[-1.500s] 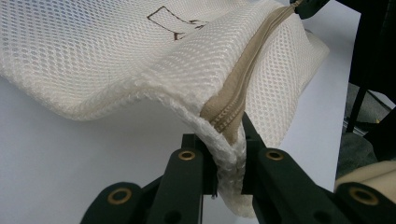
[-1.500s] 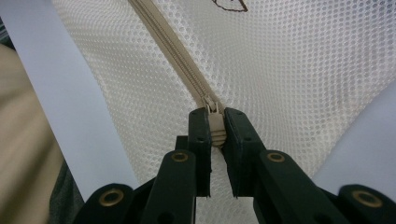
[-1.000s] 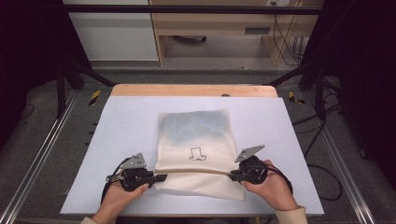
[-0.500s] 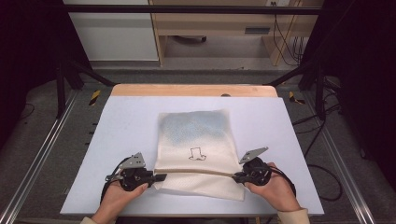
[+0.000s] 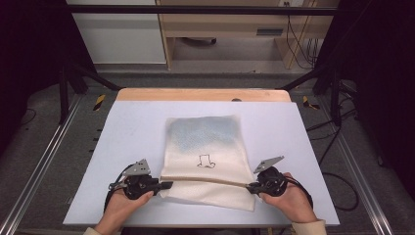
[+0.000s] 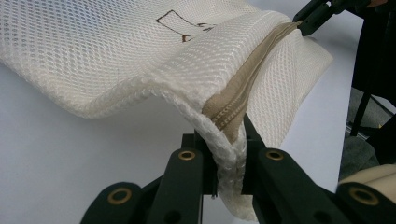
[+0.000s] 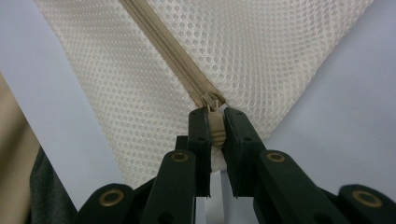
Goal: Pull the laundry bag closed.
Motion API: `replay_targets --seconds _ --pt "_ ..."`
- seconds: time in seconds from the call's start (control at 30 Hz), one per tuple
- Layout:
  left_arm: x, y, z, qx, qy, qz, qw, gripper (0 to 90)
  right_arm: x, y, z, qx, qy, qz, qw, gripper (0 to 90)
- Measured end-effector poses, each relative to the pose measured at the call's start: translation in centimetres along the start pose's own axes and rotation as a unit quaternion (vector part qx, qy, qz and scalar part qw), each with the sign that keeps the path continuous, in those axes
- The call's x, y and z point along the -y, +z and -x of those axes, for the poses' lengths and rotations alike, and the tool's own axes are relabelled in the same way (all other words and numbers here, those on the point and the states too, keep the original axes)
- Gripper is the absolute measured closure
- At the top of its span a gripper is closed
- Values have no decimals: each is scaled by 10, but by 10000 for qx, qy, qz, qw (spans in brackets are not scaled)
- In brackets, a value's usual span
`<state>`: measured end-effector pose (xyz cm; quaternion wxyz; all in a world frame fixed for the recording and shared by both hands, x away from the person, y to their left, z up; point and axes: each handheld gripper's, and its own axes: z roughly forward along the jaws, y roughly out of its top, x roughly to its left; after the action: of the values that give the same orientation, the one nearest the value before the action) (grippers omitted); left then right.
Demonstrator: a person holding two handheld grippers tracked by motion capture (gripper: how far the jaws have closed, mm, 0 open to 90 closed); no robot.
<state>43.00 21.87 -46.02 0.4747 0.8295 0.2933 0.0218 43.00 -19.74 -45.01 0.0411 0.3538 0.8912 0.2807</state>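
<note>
Mesh bag (image 5: pixel 205 161) lies mid-table. Left gripper (image 6: pixel 223 163) clamps its zipper-end seam; right gripper (image 7: pixel 215 135) pinches the zipper pull (image 7: pixel 214 122). Risk: the small pull may slip free under uneven tension.

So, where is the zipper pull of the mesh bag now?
The zipper pull sits at the bag's near right corner, pinched in the right tool.

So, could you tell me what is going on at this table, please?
A person is working a white mesh laundry bag lying on the table, one gripper in each hand. The left gripper is shut on the bag's end at the tan zipper. The right gripper is shut on the zipper pull at the opposite end. The zipper looks closed along its visible length.
</note>
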Motion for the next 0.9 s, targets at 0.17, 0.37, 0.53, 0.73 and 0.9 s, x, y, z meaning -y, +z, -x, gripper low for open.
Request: replay_targets --seconds 0.17,0.37,0.53,0.73,0.9 --pt "0 -1 -1 -4 -17 5 10000 834 2 -1 0 1 76 8 10000 815" --pt "0 -3 -2 -35 9 -25 10000 832 4 -3 -2 -51 68 24 10000 815" --pt "0 -7 -3 -141 23 -86 9999 830 2 -1 -5 -98 13 44 9999 814" --pt "1 -14 0 -341 23 -103 9994 726 -2 4 -12 -139 -89 -24 9999 780" --pt "4 -27 0 -719 -211 -131 9971 394 -7 1 -14 -11 -132 293 9995 487"
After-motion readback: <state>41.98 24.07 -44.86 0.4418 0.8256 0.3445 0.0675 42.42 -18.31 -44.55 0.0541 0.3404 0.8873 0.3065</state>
